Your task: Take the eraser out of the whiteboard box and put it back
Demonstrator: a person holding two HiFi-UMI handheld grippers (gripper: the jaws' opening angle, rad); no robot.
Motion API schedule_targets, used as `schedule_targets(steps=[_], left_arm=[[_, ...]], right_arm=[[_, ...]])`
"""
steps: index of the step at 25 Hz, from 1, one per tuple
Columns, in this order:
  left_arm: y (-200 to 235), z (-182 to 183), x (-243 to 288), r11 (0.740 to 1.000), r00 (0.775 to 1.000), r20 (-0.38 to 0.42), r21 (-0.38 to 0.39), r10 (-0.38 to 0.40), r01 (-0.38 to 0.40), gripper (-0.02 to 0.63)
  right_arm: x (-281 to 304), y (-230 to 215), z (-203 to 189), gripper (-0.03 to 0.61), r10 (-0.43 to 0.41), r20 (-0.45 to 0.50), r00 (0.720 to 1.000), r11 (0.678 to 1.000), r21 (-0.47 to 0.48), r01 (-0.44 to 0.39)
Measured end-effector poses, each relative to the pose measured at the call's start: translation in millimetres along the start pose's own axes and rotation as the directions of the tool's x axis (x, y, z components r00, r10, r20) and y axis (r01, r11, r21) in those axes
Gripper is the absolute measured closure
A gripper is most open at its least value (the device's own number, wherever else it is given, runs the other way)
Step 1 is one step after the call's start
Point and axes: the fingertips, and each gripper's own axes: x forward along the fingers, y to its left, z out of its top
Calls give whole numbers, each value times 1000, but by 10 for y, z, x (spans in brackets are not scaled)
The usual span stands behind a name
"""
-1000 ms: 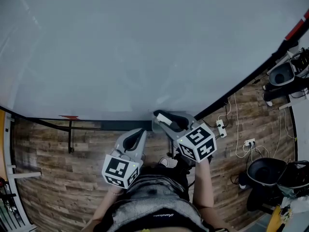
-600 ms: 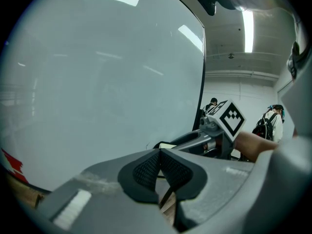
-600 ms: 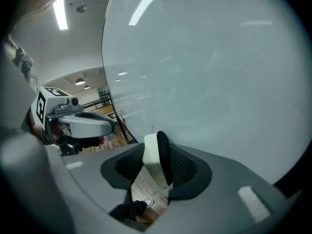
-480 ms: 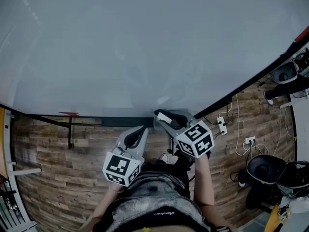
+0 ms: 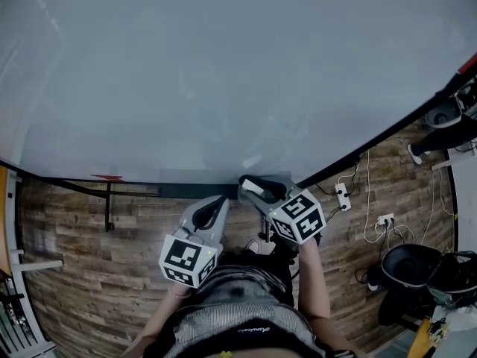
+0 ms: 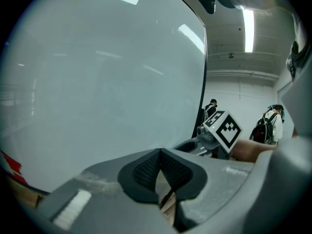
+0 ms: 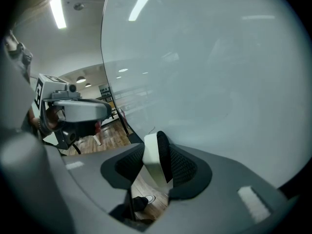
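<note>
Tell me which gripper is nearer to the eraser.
Right. The right gripper has the eraser clamped between its jaws at the whiteboard's lower edge; the left gripper sits apart on its left, jaws together, empty.

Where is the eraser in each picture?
Head view: the eraser is low in the middle, held in the right gripper.
Left gripper view: I cannot make it out; only the right gripper shows, at the right.
Right gripper view: low in the middle, clamped between the jaws.
Shared landmark: the whiteboard.
</note>
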Motion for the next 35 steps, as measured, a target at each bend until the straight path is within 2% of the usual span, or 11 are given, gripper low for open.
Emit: schedule_targets(steps=[11,19,28,35], left_arm=[[28,-5,26,1000,1000,-2,-2,-5,5,612],[28,1,28,1000,1000,-4,-6,-13,13,612],[43,-21,23,1000,1000,-7,-11,-8,8,612],[51,-50,14,1000,1000,-13,-13,-3,3,612]], right_arm=[[110,-46,-159,417,-26,-25,999,1000,-10,26],[150,-54,-190,417,-44,5,999,999,-15,44],[183,-16,-224,417,-87,13,996,993,-83,88],[180,-18,-228,417,-109,31,994,991,-77,111]])
